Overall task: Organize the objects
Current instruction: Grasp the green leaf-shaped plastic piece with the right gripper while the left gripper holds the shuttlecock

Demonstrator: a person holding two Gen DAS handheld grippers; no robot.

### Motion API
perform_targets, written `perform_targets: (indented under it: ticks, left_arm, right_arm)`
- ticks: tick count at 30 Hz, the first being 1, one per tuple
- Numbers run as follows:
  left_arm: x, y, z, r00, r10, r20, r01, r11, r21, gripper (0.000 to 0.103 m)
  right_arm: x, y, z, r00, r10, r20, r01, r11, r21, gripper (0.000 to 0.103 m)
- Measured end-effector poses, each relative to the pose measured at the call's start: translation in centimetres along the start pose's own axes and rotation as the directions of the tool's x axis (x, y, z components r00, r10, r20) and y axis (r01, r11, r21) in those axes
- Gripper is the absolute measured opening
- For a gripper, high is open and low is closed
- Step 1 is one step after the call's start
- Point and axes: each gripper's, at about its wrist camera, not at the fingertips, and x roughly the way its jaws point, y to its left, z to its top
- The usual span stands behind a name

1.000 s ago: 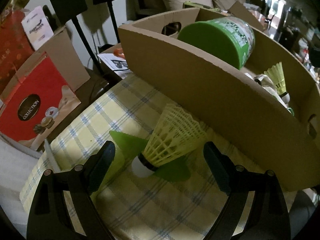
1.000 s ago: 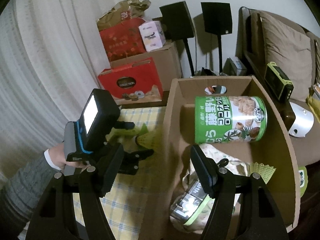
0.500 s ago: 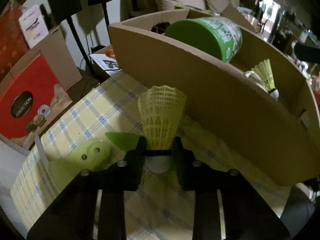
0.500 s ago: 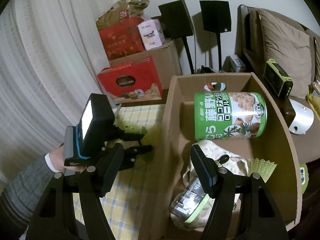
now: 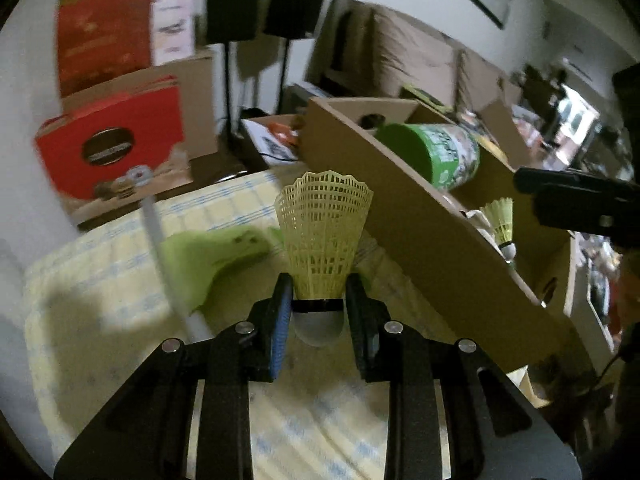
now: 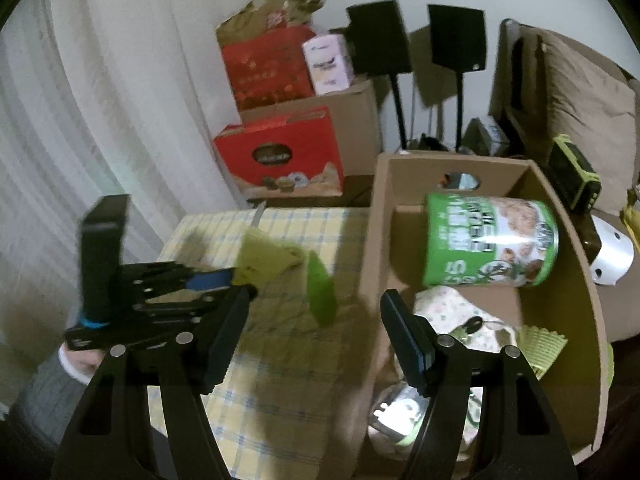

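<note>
Yellow shuttlecock (image 5: pixel 322 236) stands skirt-forward in the clenched left claw (image 5: pixel 318 312), gripped at its cork, with the cardboard box (image 5: pixel 432 232) just to the claw's right (right claw (image 6: pixel 316 328) gapes, empty).

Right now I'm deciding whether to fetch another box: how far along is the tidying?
Done: a green can, a second shuttlecock and a patterned pouch already lie in the cardboard box. In hand: the left gripper clamps a yellow shuttlecock. Left: green pieces on the checked cloth. The right gripper is open and empty.
</note>
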Motion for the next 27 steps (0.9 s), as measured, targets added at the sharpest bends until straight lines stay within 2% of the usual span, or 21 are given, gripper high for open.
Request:
perform_targets:
  ticks: [4, 7, 12, 19, 27]
  left_arm:
    - [-2.6, 0.0, -1.3, 0.998, 0.055, 0.016, -0.055, 0.998, -0.038, 0.025]
    - [-4.0, 0.4, -2.2, 0.997, 0.073, 0.021, -0.071, 0.994, -0.085, 0.025]
    - [-5.1, 2.2, -3.7, 0.995, 0.097, -0.002, -0.096, 0.978, -0.188, 0.025]
    - [-6.6, 3.7, -5.6, 0.994, 0.11, 0.005, -0.106, 0.965, -0.242, 0.025]
    - [-8.0, 4.9, -6.4, 0.994, 0.103, 0.035, -0.089, 0.956, -0.279, 0.025]
  right_arm:
    - [1.7, 1.0, 0.3, 0.999, -0.007, -0.043, 0.006, 1.0, -0.03, 0.064]
    - [3.1, 1.7, 0.7, 0.997, -0.01, -0.081, 0.006, 0.998, -0.055, 0.055]
    - [6.4, 3.8, 1.1, 0.985, -0.064, -0.158, 0.044, 0.991, -0.126, 0.046]
    - [12.2, 5.0, 1.2, 0.947, -0.145, -0.288, 0.097, 0.98, -0.176, 0.042]
    - [17.2, 4.3, 0.9, 0.885, -0.246, -0.396, 0.182, 0.964, -0.193, 0.042]
